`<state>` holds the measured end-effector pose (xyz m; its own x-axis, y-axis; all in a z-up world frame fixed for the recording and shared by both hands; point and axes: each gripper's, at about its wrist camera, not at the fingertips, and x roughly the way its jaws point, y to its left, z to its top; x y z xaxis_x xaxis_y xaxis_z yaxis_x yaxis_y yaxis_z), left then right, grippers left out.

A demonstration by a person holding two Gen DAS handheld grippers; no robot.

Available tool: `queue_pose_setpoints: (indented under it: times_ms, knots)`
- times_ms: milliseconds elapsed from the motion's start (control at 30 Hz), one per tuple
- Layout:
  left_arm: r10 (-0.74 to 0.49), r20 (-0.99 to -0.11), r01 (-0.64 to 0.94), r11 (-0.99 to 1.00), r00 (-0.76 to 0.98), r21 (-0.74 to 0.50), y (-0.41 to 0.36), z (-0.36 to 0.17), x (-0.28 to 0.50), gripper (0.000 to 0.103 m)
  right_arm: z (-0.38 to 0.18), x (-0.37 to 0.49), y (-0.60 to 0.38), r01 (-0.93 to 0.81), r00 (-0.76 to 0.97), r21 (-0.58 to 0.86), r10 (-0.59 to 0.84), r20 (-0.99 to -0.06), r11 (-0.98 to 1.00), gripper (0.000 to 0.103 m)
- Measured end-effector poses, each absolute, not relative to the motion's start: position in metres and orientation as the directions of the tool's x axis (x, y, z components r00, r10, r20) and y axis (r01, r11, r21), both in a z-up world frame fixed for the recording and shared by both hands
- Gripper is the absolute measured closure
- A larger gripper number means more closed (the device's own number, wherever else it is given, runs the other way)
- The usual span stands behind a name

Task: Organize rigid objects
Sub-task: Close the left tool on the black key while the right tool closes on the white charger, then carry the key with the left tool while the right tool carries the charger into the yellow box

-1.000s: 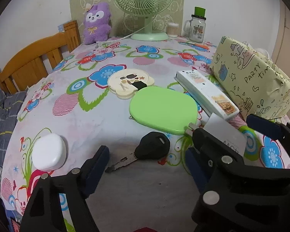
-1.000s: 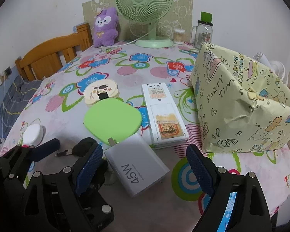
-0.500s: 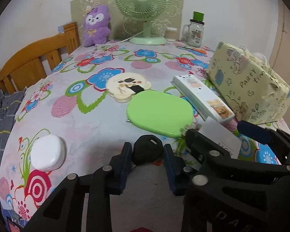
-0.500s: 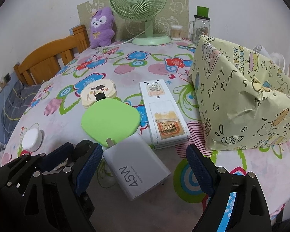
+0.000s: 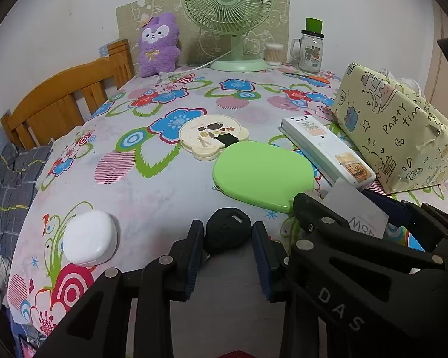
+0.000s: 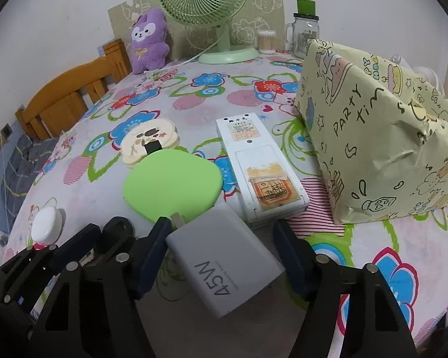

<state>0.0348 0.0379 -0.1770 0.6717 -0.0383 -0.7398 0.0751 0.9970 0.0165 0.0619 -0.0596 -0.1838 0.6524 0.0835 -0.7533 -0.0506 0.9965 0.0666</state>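
Black plastic car key (image 5: 227, 232), a rounded fob with a slot at its far end, lies at about 6 o'clock on the flowered tablecloth (image 5: 164, 179), gripped across its flanks by the left gripper (image 5: 227, 240), whose blue pads press on both sides. It should be light and stiff, though the smooth curved shell could slip; the widest part of the fob looks the surest hold, since the metal blade toward the camera is hidden between the fingers. At 4 o'clock from it sits the grey slab-shaped 45W charger (image 6: 224, 256), its prongs toward the flat lime-green oval case (image 6: 173, 182). The right gripper (image 6: 224, 244) straddles this charger with jaws closing; the left pad looks to be at its corner, while a gap shows at the right pad. The charger is likely dense and hard, with slick faces, so its parallel sides offer the best purchase. The white rectangular remote (image 6: 259, 179) lies at 1 o'clock of the charger, just beside it, and the yellow gift-wrapped box (image 6: 373, 149) stands beyond at 2 o'clock. A small white rounded case (image 5: 88, 240) rests at 9 o'clock of the key, apart from it
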Motion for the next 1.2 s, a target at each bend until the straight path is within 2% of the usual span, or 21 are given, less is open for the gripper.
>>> queue_pose_setpoints:
  times_ms: [467, 1200]
  knots:
    - [-0.073, -0.740, 0.073, 0.997, 0.668, -0.032, 0.037, -0.167, 0.037, 0.070, -0.172, 0.062, -0.066, -0.045, 0.662, 0.078, 0.089, -0.744, 0.996, 0.032]
    - [-0.065, -0.684, 0.058, 0.998, 0.726, -0.032, 0.031, -0.111, 0.034, 0.070, -0.115, 0.060, -0.074, -0.077, 0.716, 0.114, 0.135, -0.685, 0.990, 0.032]
